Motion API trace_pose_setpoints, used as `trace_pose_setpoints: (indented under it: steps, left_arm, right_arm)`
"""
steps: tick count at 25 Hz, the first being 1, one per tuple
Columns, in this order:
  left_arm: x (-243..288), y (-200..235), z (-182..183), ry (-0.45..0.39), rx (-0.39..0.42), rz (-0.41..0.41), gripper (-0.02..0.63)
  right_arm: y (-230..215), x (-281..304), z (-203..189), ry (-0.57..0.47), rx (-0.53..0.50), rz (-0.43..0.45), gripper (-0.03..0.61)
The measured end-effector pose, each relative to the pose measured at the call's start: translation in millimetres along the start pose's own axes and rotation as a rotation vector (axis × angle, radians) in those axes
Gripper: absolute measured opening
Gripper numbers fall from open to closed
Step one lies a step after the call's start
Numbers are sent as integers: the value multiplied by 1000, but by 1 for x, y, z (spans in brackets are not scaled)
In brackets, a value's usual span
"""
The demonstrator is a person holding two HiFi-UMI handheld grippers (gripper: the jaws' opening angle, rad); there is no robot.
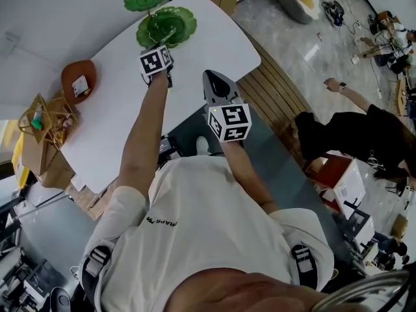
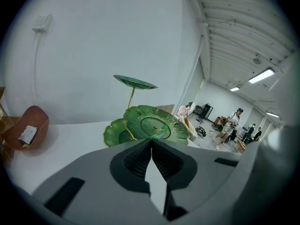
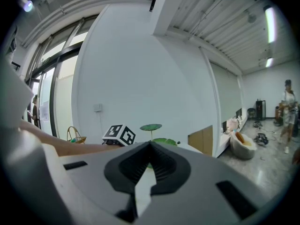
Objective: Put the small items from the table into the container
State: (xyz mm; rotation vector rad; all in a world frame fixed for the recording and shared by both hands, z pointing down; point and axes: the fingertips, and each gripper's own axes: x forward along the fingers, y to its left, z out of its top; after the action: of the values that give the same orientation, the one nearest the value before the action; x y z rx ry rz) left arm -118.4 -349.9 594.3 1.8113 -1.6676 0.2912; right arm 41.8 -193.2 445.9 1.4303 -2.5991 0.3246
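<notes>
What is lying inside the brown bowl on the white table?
Inside the brown bowl lies one small white card with dark print. The rest of the inside looks bare. Whatever is under the card is covered and cannot be seen.

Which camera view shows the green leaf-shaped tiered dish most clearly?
The left gripper view: the green tiered dish is close, with its leaf plates and stem visible. The head view shows it from above. The right gripper view shows it small and distant.

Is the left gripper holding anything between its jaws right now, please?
No: in its own view the left gripper has its jaws shut together with nothing between them.
</notes>
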Motion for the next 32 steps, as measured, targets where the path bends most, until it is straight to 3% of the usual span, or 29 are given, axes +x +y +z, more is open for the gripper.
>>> trace_pose_setpoints:
  steps: [5,6,8,12,24,32]
  left_arm:
    - [4,-11,5,-7,34,-49,8]
    - [5,-14,6,-12,37,-65,22]
    - [5,-21,9,-27,49,-105,110]
    - [-5,-28,15,-59,129,-115,144]
    - [-49,-33,17,-142,184,-98,140]
    - [-91,-35,23,-214,206,-61,46]
  right_arm:
    - [-6,0,1,-2,6,-10,6]
    - [-6,0,1,0,7,-11,6]
    - [-7,1,0,3,10,-10,6]
    - [-8,2,0,4,17,-9,6]
    - [8,0,-1,-5,16,25,6]
    - [25,-1,2,-15,9,67,6]
